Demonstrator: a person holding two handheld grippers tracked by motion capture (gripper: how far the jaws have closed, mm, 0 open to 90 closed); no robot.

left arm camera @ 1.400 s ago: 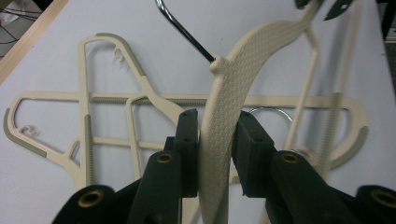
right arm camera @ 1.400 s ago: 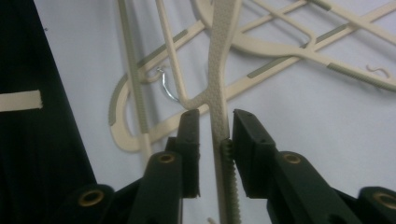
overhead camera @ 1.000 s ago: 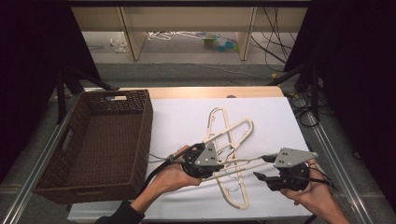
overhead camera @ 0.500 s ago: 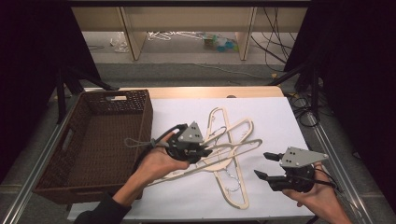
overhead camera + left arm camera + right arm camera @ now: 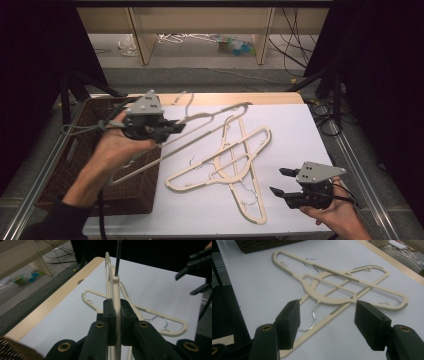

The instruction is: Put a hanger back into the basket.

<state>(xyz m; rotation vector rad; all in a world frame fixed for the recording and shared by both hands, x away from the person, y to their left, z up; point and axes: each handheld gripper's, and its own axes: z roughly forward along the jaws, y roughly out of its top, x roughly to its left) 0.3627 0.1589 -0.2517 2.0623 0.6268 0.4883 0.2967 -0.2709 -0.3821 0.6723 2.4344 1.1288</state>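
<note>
Lifted up and away toward ten o'clock since the earlier frames, the left gripper (image 5: pixel 175 127) now hangs over the inner edge of the basket (image 5: pixel 75 165), where before it sat low near the middle of the surface (image 5: pixel 300 130). Its jaws are clamped tight on a cream hanger (image 5: pixel 200 131), which has left the pile and slants through the air from about eight o'clock near the basket to one o'clock over the white sheet; in the left gripper view the hanger's thin edge runs straight up between the pads. Two more hangers (image 5: pixel 235 165) lie crossed on the surface at the centre. At four o'clock the right gripper (image 5: pixel 280 181) hovers near them, its jaws having just been opening, now moderately wide with nothing between them.
</note>
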